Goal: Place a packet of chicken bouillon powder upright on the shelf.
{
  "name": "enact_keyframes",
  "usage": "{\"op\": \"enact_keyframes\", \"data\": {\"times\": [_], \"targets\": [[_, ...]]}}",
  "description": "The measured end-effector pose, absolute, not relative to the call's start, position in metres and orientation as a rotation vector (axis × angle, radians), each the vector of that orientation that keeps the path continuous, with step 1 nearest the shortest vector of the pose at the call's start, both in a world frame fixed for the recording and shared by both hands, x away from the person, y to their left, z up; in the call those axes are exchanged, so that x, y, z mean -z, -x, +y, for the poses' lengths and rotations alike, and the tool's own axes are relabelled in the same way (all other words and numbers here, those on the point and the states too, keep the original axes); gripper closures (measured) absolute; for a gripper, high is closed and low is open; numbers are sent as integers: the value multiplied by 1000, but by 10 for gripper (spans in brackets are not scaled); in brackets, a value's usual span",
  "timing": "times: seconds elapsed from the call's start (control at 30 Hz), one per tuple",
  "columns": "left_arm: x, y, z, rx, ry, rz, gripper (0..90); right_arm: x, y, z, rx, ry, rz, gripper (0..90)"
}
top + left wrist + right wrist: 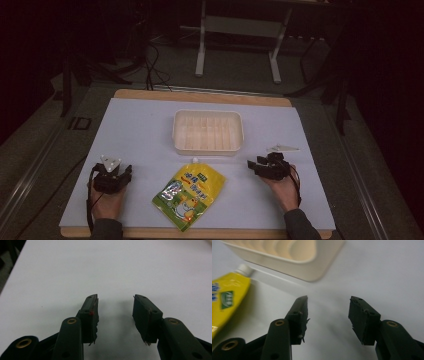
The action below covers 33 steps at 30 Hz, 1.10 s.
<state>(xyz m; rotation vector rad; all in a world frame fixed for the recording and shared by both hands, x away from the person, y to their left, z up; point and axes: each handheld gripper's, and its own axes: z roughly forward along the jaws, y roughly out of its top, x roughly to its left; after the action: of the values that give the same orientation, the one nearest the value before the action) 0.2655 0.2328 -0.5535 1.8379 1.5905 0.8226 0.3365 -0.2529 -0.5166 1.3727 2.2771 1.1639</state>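
Both tongs rest low on the white counter, one on each side of the work, each held in a hand that comes in from the near edge. The left tongs stand wide apart with nothing between them; ahead of them lies only bare counter, so they look parked rather than aimed at anything. The right tongs are also spread wide and empty, and they point toward the middle of the counter.

The yellow spouted pouch lies flat between the two tongs, nearer the person than the tray, with its white cap pointing away toward the cream tray. In the right gripper view the pouch sits off to the left of the tongs and the tray's rounded corner is ahead and slightly left, close to the cap but apart from it. The tray is open-topped with ribbed dividers inside and appears empty. That arrangement suggests the pouch is laid out ready to be lifted into the tray, with the tongs opened in advance of a grasp.

Beyond the right tongs, a small pale flat piece lies on the counter; what it is cannot be told.
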Motion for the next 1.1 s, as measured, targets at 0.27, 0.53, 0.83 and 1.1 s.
{"op": "enact_keyframes", "data": {"times": [0.27,0.53,0.83,1.1], "targets": [[554,-267,236,-797,-1810,1626,552,507,-342,-230,-1235,-1341,2354,543],[554,-267,235,-799,-1815,1626,545,501,-344,-202,-1291,-1279,2449,570],[554,-267,235,-799,-1816,1624,541,506,-345,-175,-1308,-1228,2540,579],[554,-267,235,-804,-1816,1625,536,515,-348,-153,-1257,-1200,2618,580]]}}
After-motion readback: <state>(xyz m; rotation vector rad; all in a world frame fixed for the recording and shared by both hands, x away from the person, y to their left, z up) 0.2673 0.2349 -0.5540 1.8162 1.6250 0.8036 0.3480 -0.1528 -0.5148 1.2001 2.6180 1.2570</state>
